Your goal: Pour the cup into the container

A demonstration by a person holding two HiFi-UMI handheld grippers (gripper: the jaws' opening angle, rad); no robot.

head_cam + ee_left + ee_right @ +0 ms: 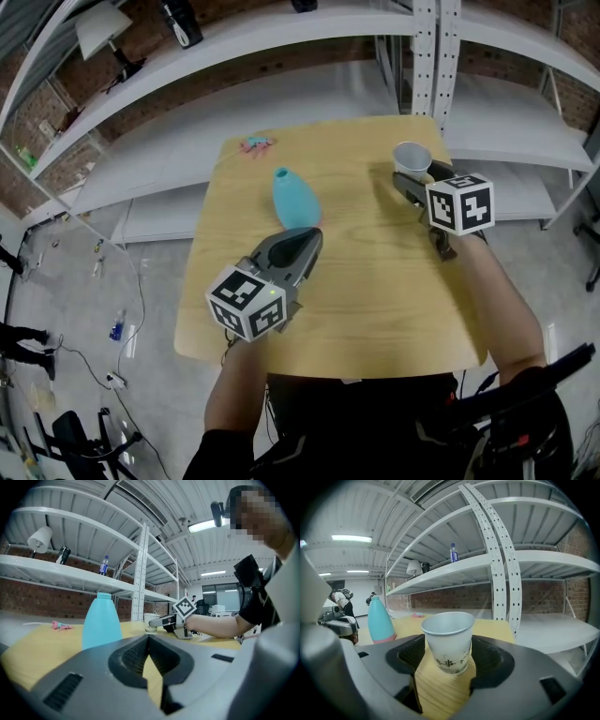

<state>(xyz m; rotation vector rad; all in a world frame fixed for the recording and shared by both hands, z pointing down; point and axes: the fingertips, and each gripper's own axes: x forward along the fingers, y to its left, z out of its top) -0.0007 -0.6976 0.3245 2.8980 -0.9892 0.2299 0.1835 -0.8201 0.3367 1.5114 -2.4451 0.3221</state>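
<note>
A white paper cup stands upright at the far right of the wooden table. My right gripper is open around it. In the right gripper view the cup sits between the two dark pads of the right gripper, its tapered lower part apart from them. I cannot see what the cup holds. A light blue bottle with an open neck stands mid-table. My left gripper is just short of it, shut and empty. In the left gripper view the bottle rises ahead and left of the left gripper.
A small pink object lies at the table's far left corner. White metal shelving with an upright post stands close behind the table. The table's right edge is near the cup. A lamp and bottles sit on the shelves.
</note>
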